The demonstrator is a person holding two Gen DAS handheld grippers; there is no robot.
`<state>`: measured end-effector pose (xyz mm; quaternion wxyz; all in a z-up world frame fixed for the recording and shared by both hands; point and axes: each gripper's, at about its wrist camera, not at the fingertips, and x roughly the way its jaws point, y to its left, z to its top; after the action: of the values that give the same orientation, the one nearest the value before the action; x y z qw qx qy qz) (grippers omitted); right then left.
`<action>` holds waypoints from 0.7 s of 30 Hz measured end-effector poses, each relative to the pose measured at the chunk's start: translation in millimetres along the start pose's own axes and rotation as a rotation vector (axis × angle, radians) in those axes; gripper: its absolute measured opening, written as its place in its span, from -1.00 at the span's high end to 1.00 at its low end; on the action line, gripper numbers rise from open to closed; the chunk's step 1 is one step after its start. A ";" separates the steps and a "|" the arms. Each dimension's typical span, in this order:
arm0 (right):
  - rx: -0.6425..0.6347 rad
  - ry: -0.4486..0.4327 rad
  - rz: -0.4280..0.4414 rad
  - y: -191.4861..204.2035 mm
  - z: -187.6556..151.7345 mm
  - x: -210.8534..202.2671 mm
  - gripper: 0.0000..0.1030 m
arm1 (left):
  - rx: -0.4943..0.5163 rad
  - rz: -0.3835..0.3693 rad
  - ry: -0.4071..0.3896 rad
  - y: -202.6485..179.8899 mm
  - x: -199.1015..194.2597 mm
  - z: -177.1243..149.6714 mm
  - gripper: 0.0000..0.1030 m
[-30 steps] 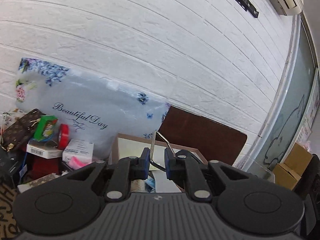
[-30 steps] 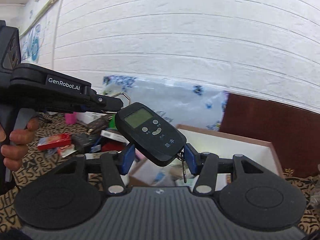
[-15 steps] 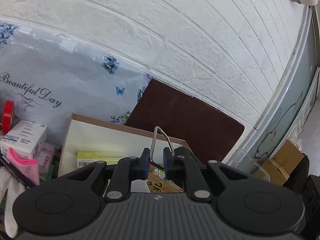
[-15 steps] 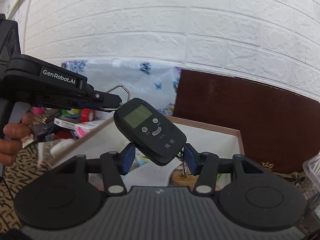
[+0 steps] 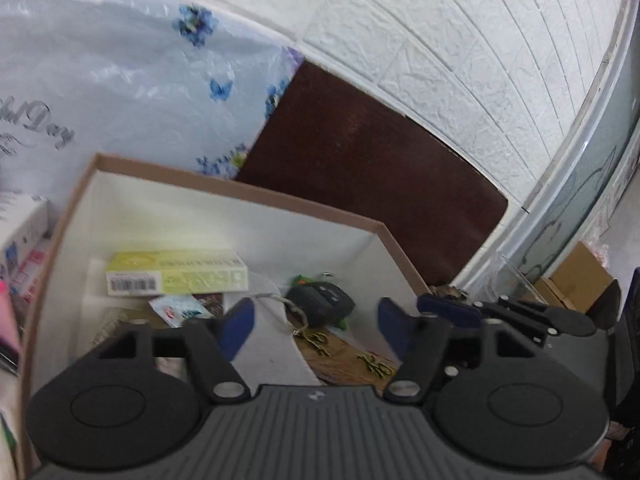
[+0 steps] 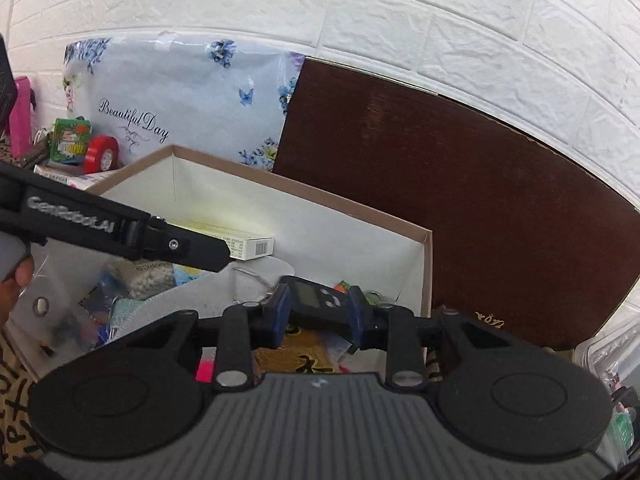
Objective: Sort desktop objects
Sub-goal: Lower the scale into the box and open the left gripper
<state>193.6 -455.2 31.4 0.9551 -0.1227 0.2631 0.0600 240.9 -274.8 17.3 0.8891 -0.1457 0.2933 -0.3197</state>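
One black digital hanging scale [image 6: 316, 300] with a small grey screen, gripped between the two blue pads of the right hand-held gripper [image 6: 318, 314], low inside the cardboard box [image 6: 304, 192]. In the left wrist view, the same scale [image 5: 320, 304] near the right wall of the box, with a metal ring and cord at its left end.

Left hand-held gripper [image 5: 314, 322] spread wide, holding nothing, above the box; seen in the right wrist view as a black finger reaching in from the left edge.

One box only: brown rim, white walls inside, open at the top. Inside it:
- one yellow-green carton [image 5: 176, 276] with a barcode, flat near the back wall;
- one white curved piece [image 5: 268, 340] across the middle;
- one brown card with gold characters [image 5: 344, 354] on the bottom, partly under the scale;
- one clear bag of small white beads [image 6: 152, 278] at the left side;
- several more small packets, too blurred to count.

Behind the box, against the white brick wall: one pale blue flowered bag [image 6: 180, 92], one dark brown board [image 6: 460, 216]. Left of the box, on the desk: one red tape roll [image 6: 101, 154], one green packet [image 6: 70, 140], one pink bottle [image 6: 21, 114].
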 end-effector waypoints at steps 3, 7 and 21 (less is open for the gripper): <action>0.029 -0.009 -0.004 -0.4 -5.1 -1.2 0.09 | 0.005 0.010 -0.002 2.5 -5.8 2.9 -0.73; 0.062 -0.002 0.001 1.4 -9.0 -0.4 -0.20 | -0.004 0.043 0.008 4.2 -10.3 3.7 -0.83; 0.053 0.005 -0.031 29.6 -16.4 -29.7 -0.86 | 0.080 0.117 -0.052 -14.6 -52.7 -4.9 -0.96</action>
<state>154.9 -432.6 27.1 0.9582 -0.1016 0.2648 0.0380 197.9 -251.7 42.5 0.9187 -0.1009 0.2652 -0.2746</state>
